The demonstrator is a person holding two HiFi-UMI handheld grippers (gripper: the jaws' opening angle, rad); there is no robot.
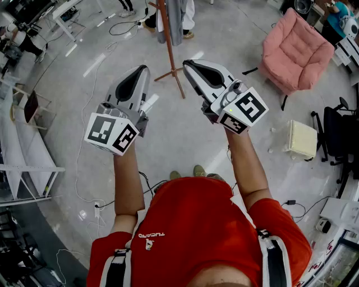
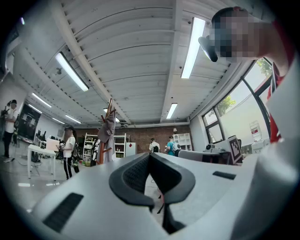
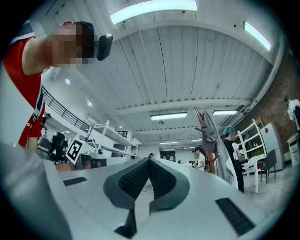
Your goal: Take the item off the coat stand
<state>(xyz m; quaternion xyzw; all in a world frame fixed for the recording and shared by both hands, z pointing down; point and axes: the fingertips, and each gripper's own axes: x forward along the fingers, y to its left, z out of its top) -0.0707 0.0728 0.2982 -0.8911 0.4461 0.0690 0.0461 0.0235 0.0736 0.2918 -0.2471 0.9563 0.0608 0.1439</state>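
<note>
Fingers (image 2: pixel 133 176) pressed together, nothing held, on left gripper (image 1: pixel 141 70) and right gripper (image 1: pixel 188 64); grey garment (image 1: pixel 175 19) hangs lengthwise down upright coat stand (image 1: pixel 168 45), far ahead between both, right looks marginally nearer.

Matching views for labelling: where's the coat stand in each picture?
Head view: coat stand at top centre.
Left gripper view: left of centre, in the background.
Right gripper view: right of centre, in the background.
Shared landmark: the grey garment hanging on it.
</note>
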